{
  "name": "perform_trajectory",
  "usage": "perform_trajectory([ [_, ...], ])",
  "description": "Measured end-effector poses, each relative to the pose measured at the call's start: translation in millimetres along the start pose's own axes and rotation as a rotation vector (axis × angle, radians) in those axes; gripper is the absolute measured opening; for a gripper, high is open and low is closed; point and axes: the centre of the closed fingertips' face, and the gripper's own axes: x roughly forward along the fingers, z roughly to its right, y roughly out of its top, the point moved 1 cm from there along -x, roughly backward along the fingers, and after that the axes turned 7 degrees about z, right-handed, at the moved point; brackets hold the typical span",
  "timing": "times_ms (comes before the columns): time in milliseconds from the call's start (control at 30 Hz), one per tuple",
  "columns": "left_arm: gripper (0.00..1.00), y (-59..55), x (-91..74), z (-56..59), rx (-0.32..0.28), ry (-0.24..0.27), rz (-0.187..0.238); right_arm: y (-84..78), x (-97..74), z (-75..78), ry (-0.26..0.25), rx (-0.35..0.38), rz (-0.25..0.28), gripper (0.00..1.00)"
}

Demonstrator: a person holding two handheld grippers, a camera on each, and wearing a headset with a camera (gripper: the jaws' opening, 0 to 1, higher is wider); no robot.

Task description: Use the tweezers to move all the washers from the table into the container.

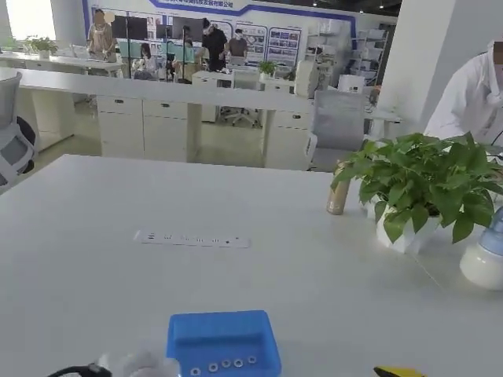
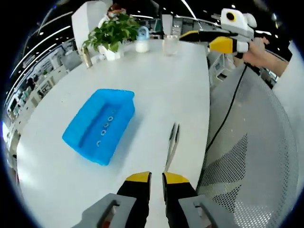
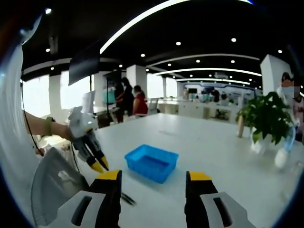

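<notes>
Left gripper view, jaws: the left gripper [image 2: 157,179] has its yellow tips drawn almost together, with nothing between them.
Tweezers: the tweezers [image 2: 172,144] lie flat on the counter [image 2: 156,80], just ahead of those jaws (near the counter's edge, untouched).
Container: the blue container [image 2: 90,152] sits beside the tweezers, apart from them.
Washers: the washers [image 2: 106,126] lie in a row inside the container.
Right gripper: the right gripper [image 3: 154,176] is held aloft, jaws wide apart and empty.
Plant: a potted plant [image 1: 424,184] stands at the far side.
</notes>
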Motion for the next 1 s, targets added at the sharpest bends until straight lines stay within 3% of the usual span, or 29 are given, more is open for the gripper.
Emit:
perform_trajectory([
  [100, 0.18, 22.0, -31.8, -12.6, -0.114, 0.124, 0.203, 9.2, -3.9, 8.9, -0.051, 0.008, 0.046, 0.54],
  [233, 0.24, 41.5, -66.9, -15.9, -0.216, 0.222, 0.392, 22.9, -9.0, 17.8, -0.095, 0.024, 0.117, 0.57],
  [300, 0.27, 48.3, -82.6, -20.6, -0.221, 0.300, 0.461, 25.3, -10.9, 20.5, -0.106, 0.016, 0.121, 0.61],
  [433, 0.38, 58.0, -101.9, -20.8, -0.264, 0.395, 0.568, 27.4, -12.1, 25.1, -0.122, 0.014, 0.117, 0.68],
  [533, 0.50, 59.9, -107.7, -19.6, -0.315, 0.437, 0.631, 30.8, -12.3, 26.5, -0.134, 0.032, 0.138, 0.74],
  [667, 0.63, 61.9, -107.6, -9.4, -0.374, 0.425, 0.687, 30.6, -12.5, 24.9, -0.143, 0.011, 0.138, 0.83],
  [733, 0.69, 62.3, -108.5, -6.1, -0.374, 0.442, 0.708, 28.8, -12.3, 24.5, -0.145, -0.015, 0.129, 0.87],
  [867, 0.80, 62.2, -107.3, -1.0, -0.352, 0.471, 0.690, 31.2, -12.5, 23.7, -0.143, -0.009, 0.143, 0.94],
  [1000, 0.90, 66.7, -112.2, -1.6, -0.345, 0.509, 0.719, 34.2, -12.9, 21.5, -0.136, -0.001, 0.160, 0.99],
])
